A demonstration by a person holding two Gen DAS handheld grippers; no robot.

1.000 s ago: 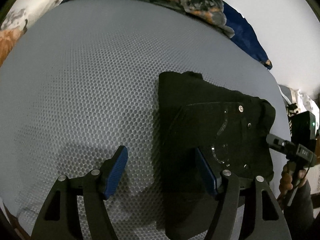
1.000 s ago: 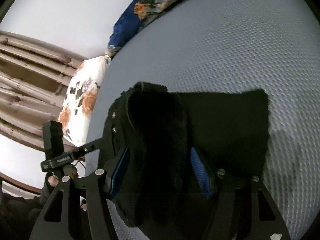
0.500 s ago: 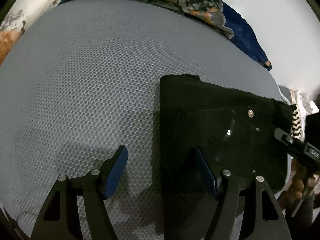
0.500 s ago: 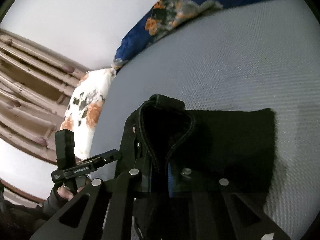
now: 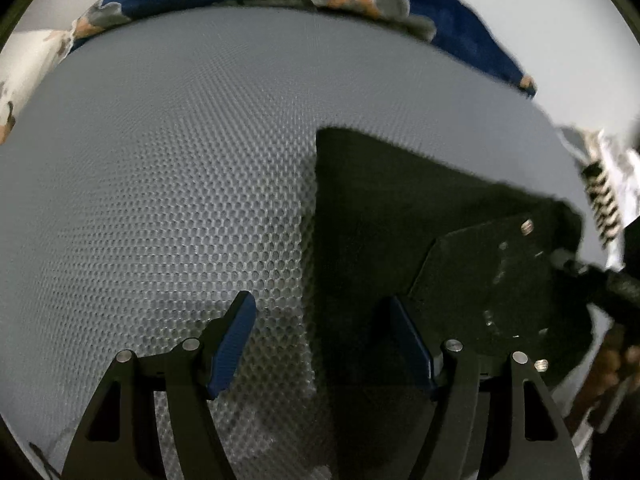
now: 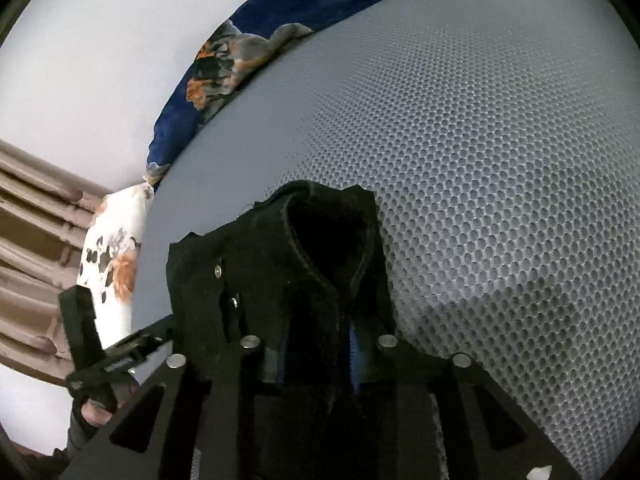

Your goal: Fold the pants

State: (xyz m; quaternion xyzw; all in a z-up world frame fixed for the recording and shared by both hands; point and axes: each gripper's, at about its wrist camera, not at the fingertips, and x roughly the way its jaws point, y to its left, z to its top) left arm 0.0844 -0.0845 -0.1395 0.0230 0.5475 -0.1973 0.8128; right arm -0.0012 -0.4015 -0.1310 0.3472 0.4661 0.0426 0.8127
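1. Black pants (image 5: pixel 380 216) lie folded on a grey honeycomb-mesh mattress (image 5: pixel 180 184), in the right half of the left wrist view.
2. Left gripper (image 5: pixel 320 340) stands wide, nothing pinched. Its left blue pad (image 5: pixel 232 348) is over bare mattress; its right pad is over the pants' left part, with the pants' left edge between the two.
3. Right gripper (image 6: pixel 318 356) is narrow and clamped on a bunched fold of the pants (image 6: pixel 304 280) at the waistband end; metal rivets show on the cloth. Its jaws have just been opening a little, yet the fabric remains between the blue pads.
4. That waistband end is raised off the mattress and stands up in front of the right wrist camera.
5. In the left wrist view the lifted flap with rivets sits at right, with the other gripper's body at the frame's right edge.
6. A blue floral blanket (image 5: pixel 460 28) lies along the mattress's far edge; a white floral pillow (image 6: pixel 116 256) is beside it.
7. In the right wrist view a hand (image 6: pixel 96 412) on the left gripper's handle shows at lower left.
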